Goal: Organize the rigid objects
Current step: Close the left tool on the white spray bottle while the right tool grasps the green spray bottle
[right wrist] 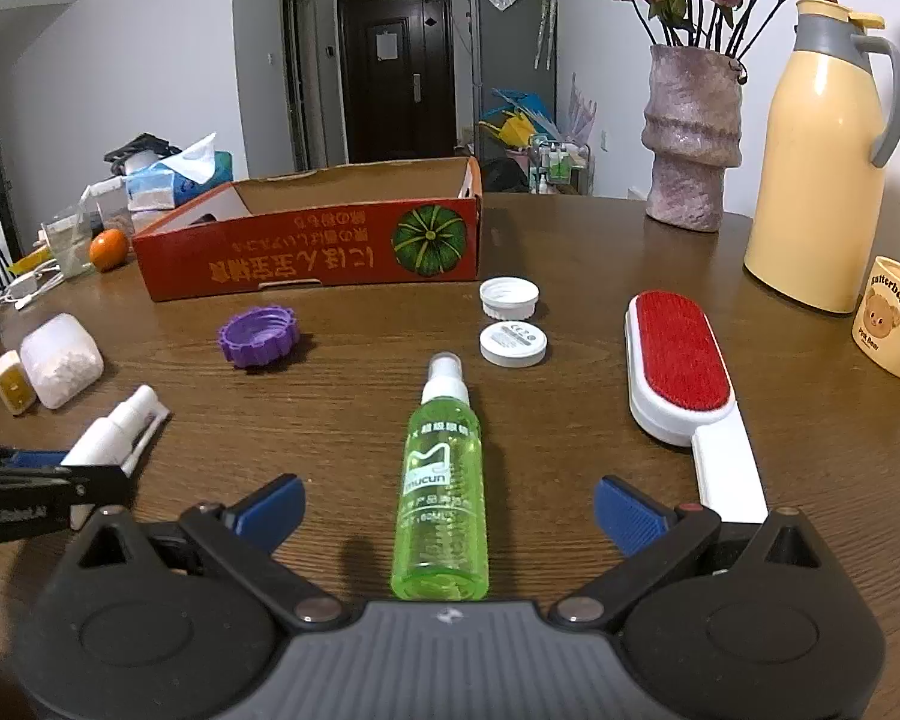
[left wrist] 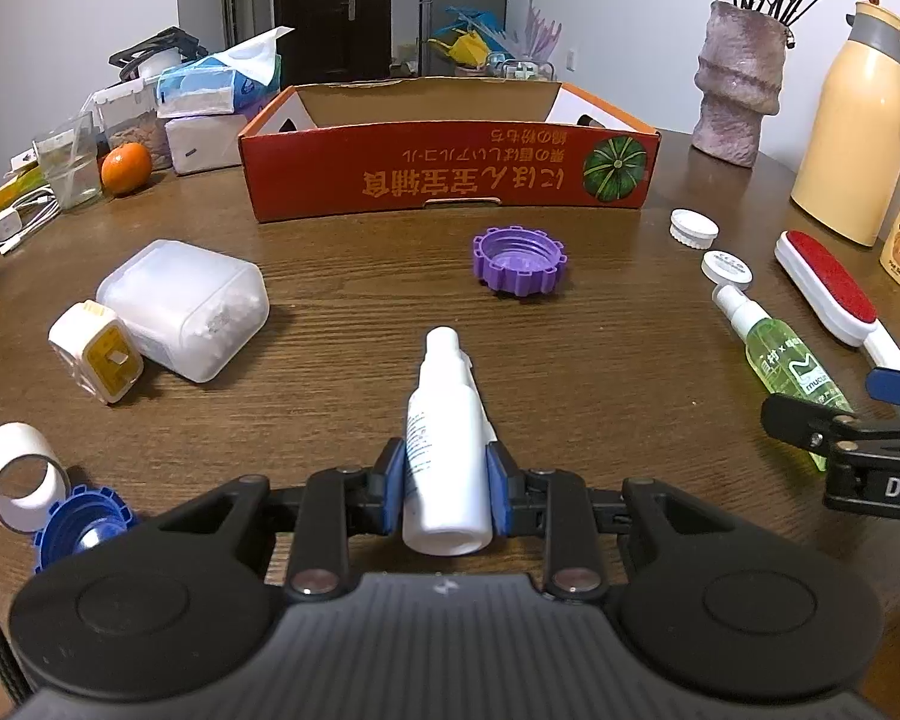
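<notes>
Now the white spray bottle [left wrist: 444, 450], capped and printed blue, lies lengthwise.

Soft, even indoor light falls from overhead. The wooden counter [right wrist: 570, 240] shows a pale sheen near the vase [right wrist: 693, 138], and shadows under objects stay short and faint. Both views are sharp centrally, bowing strongly outward with dark vignetted corners.

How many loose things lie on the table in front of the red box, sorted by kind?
Spray bottles: 2, white and green
Caps and lids: 4, purple, blue, two white
Lint brush: 1
Plastic containers: 2
Tape roll: 1
Total: 10
</notes>
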Demonstrator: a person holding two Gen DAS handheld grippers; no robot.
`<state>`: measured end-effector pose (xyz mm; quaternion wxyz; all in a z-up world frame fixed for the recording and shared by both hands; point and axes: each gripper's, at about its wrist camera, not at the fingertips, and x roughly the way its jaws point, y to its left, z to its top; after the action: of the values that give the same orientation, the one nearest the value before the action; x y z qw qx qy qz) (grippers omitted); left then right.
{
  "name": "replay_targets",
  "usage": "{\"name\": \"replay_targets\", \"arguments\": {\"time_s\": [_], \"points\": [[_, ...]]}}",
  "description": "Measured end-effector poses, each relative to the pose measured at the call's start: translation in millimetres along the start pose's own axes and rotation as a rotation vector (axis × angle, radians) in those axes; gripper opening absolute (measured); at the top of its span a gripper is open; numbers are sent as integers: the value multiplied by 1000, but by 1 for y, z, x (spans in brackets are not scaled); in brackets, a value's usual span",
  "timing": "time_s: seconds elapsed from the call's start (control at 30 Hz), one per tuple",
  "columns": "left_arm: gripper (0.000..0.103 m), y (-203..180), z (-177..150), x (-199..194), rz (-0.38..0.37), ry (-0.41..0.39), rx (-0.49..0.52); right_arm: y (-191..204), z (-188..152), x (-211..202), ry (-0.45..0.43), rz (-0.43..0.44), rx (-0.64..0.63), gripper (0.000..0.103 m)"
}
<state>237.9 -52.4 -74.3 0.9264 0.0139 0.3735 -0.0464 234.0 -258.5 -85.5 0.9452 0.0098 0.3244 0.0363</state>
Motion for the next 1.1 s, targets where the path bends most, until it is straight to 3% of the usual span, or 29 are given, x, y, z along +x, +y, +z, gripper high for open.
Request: {"name": "replay_targets", "arguments": {"time_s": [0.33, 0.6, 0.8, 0.97, 1.1], "points": [[29, 1, 0, 0, -2, -1, -2, -4, -2, 11, 0, -26, 34, 96], [29, 0, 0, 1, -4, -1, -3, -4, -2, 16, 10, 6, 44, 80], [29, 1, 0, 1, -4, -2, -3, -3, -2, 16, -1, 0, 41, 64], [29, 1, 0, 1, -4, -2, -3, -4, -4, 14, -14, -2, 48, 31], [29, 0, 1, 2, -3, -1, -3, -5, -3, 13, -19, 0, 51, 30]]}}
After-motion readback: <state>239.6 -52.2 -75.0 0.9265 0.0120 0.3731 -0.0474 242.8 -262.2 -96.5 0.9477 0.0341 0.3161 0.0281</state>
